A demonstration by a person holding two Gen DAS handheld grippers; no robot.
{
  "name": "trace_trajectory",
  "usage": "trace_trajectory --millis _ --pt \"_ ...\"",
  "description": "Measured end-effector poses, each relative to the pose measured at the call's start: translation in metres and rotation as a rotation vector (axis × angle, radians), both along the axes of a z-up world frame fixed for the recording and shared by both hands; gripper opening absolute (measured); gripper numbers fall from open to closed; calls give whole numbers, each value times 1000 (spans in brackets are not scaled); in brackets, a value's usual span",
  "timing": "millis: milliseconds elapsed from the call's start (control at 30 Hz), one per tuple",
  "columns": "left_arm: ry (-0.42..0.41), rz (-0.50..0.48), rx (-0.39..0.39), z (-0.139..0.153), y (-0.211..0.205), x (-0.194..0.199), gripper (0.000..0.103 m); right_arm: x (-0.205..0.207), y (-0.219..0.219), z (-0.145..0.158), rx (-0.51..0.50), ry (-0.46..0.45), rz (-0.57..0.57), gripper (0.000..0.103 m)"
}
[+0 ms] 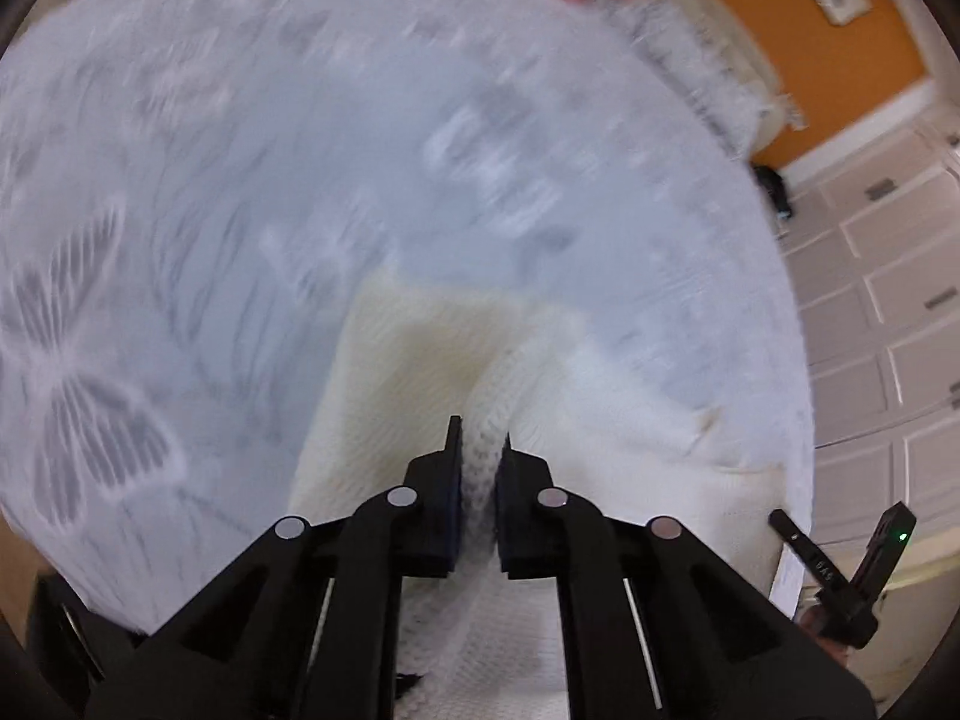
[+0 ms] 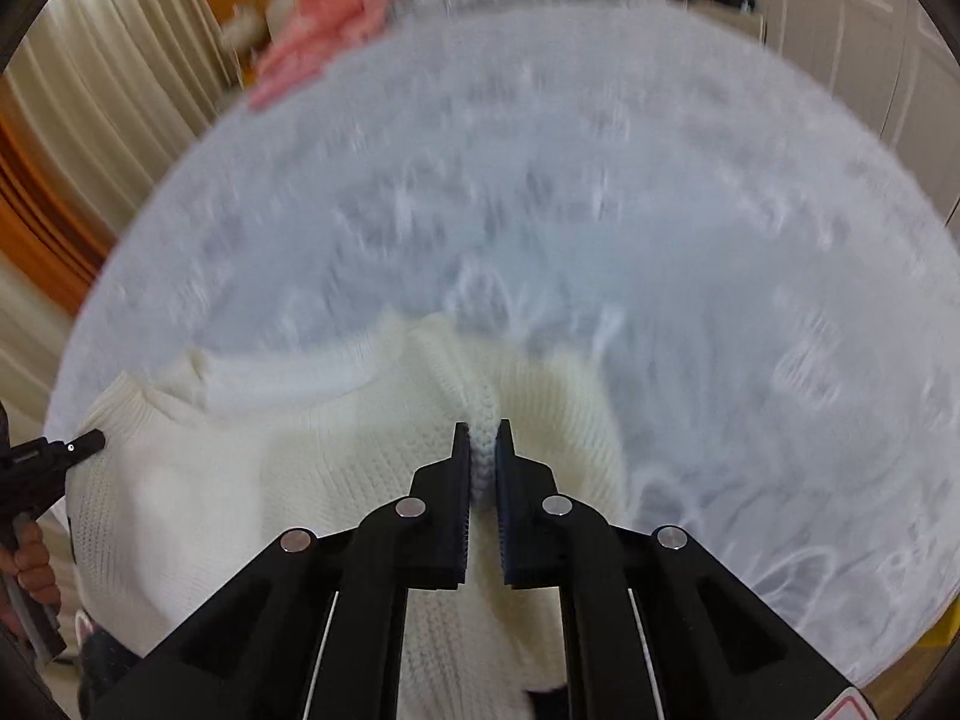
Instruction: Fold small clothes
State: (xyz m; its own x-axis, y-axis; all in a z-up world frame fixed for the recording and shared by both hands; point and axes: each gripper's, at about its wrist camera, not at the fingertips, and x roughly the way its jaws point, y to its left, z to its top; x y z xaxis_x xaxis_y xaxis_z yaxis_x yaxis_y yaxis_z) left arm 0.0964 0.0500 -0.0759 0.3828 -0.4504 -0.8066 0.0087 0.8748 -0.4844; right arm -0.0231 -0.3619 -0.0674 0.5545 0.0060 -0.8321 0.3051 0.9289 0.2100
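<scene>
One cream-white knitted sweater (image 2: 252,480), lying at the near edge of a bed with a pale blue-white patterned bedspread (image 1: 300,150). Pinched on bunched knit folds by both black grippers, left (image 1: 478,450) and right (image 2: 482,441), jaws clenched. Farther off, a crumpled pink garment (image 2: 324,24) near the bedspread's far edge.

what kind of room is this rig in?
Most likely a bedroom. The white sweater, pinched by both the left gripper and the right gripper, lies on a bed under a pale patterned cover. Panelled closet doors and a curtain line the walls.
</scene>
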Motion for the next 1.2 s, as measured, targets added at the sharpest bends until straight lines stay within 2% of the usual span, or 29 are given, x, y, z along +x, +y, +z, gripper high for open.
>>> trace_trajectory --millis 33,100,200,233,267,300,400,467,500,533,600,633,700,767,833,867,900,967,1033,1067,1133,1200 --pt "-34 -6 18 12 -5 5 7 1 -3 5 7 -18 -12 7" --pt "-47 -5 33 17 -12 15 8 8 -12 4 5 -23 -36 8" --pt "11 3 133 -10 -25 34 11 30 -23 -46 -34 115 -35 10" --pt "74 -2 181 -30 -29 38 11 32 -25 -62 -12 159 -37 11" --pt "97 6 192 -36 -24 36 11 27 -27 -59 6 131 -52 11" --pt "88 29 154 -33 -18 28 12 21 -27 -49 16 99 -66 12" --pt "-1 58 111 0 -3 -3 12 -22 -19 -2 60 -6 -92 12" --pt "-51 40 129 20 3 -31 12 -45 -9 5 110 -21 -77 12" --pt "-63 29 152 23 5 -47 13 -54 -1 0 129 -1 -64 12" --pt "-59 21 168 21 5 -51 14 -60 8 -16 132 66 -35 12" --pt "2 -8 214 1 1 -62 21 -60 18 -54 79 185 -23 7" --pt "52 -8 217 -14 2 -65 21 -60 17 -62 70 201 -25 7" --pt "78 5 188 -28 8 -68 21 -61 13 -50 100 171 -70 9" --pt "61 32 176 -19 14 -75 21 -66 16 -20 86 118 -97 15" --pt "63 81 117 -5 29 -84 24 -73 31 9 81 65 -58 16" --pt "63 98 106 -1 34 -87 34 -75 41 20 71 46 -27 16" --pt "64 119 106 1 40 -91 39 -75 57 30 61 29 19 16" --pt "61 129 123 0 49 -99 40 -68 86 34 59 23 115 14" --pt "96 137 130 -8 56 -106 40 -55 116 31 44 26 188 12" --pt "119 144 113 -12 58 -107 40 -47 130 30 36 31 223 10" --pt "166 163 27 -21 65 -110 42 -28 157 22 17 50 283 9" --pt "173 192 6 -27 69 -110 47 -8 178 11 18 75 322 8"
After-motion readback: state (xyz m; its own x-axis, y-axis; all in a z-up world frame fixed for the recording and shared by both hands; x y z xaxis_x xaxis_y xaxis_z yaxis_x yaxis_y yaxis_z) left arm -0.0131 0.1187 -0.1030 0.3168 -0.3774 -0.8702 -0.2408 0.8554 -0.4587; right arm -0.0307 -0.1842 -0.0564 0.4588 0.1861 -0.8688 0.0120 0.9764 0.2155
